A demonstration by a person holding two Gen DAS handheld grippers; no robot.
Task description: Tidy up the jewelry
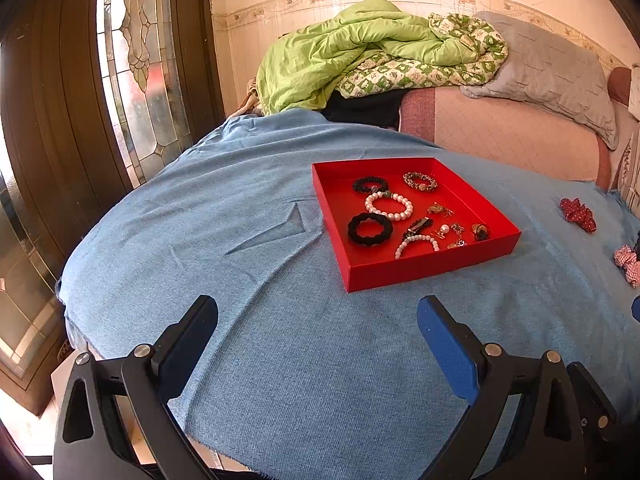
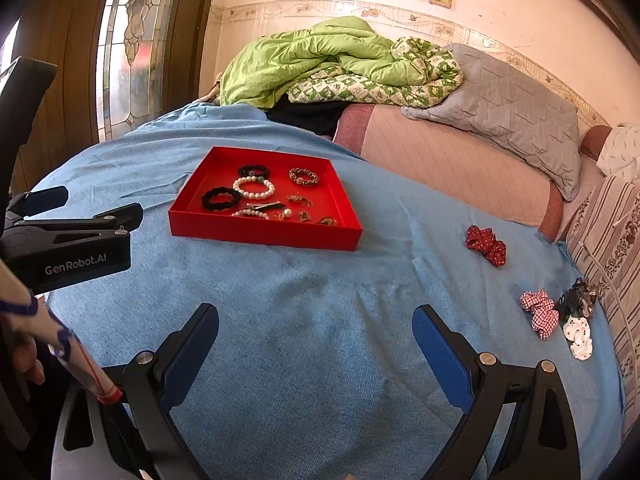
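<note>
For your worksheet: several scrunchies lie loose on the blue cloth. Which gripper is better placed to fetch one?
Probably the right gripper: open, with the red scrunchie and checked scrunchie on its side. The left gripper sees them only at its far right edge.

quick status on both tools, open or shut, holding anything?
Left tool: open, holding nothing, above the blue cloth.
Right tool: open, holding nothing, above the same cloth.
</note>
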